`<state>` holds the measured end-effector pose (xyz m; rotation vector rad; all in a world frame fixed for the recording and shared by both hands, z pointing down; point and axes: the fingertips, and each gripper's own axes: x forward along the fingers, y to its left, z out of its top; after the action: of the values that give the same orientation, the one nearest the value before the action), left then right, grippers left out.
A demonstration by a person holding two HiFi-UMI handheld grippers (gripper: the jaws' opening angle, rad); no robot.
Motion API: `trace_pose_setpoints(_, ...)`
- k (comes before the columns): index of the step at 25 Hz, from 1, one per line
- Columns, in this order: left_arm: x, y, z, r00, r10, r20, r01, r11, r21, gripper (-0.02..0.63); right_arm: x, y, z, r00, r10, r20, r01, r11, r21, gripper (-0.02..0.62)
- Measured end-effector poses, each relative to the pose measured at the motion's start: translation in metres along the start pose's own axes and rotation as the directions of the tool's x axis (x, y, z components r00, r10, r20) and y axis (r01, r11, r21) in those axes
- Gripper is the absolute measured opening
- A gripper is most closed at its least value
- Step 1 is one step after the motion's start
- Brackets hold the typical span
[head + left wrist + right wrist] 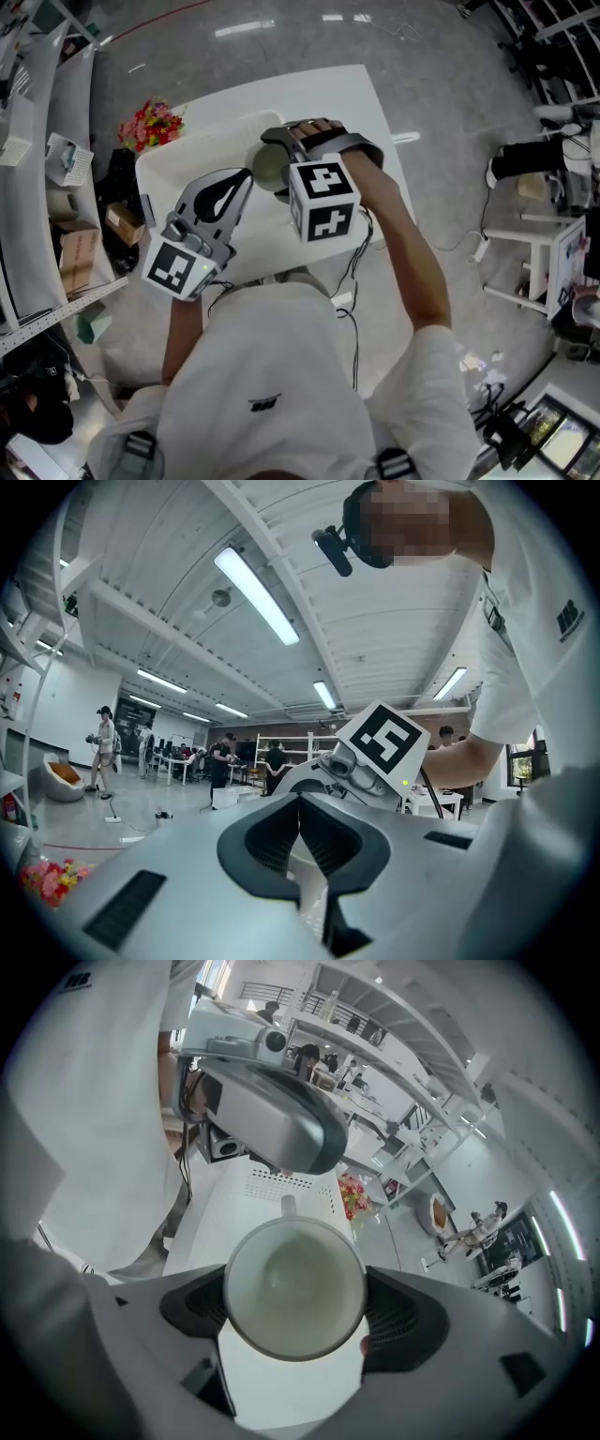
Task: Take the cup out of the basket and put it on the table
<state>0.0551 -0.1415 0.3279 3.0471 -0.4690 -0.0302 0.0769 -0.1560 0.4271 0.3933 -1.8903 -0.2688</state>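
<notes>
Entry: white counter [370, 103] on a polished grey floor [469, 66], open workshop.
I log the right hand-held gripper [296, 1302] clamped on the pale cup [292, 1269], held over the counter. The perforated basket [281, 1190] is at its twelve o'clock. The left hand-held gripper [302, 841], pressed together and empty, is at the cup's eight o'clock. Flowers [150, 122] lie on the floor at ten o'clock.

Cup [266, 171] mostly hidden behind the right claw [279, 155]
</notes>
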Motion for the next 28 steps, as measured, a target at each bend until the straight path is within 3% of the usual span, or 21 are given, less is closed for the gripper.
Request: trace_pose_setpoints(28, 0.066, -0.047, -0.017, 0.995, -0.095, -0.02, 0.095, 0.995, -0.027, 0.011, -0.037, 0.013, -0.107, 0.995, -0.054, -0.079, 0.067, 0.984, 0.164, 0.43)
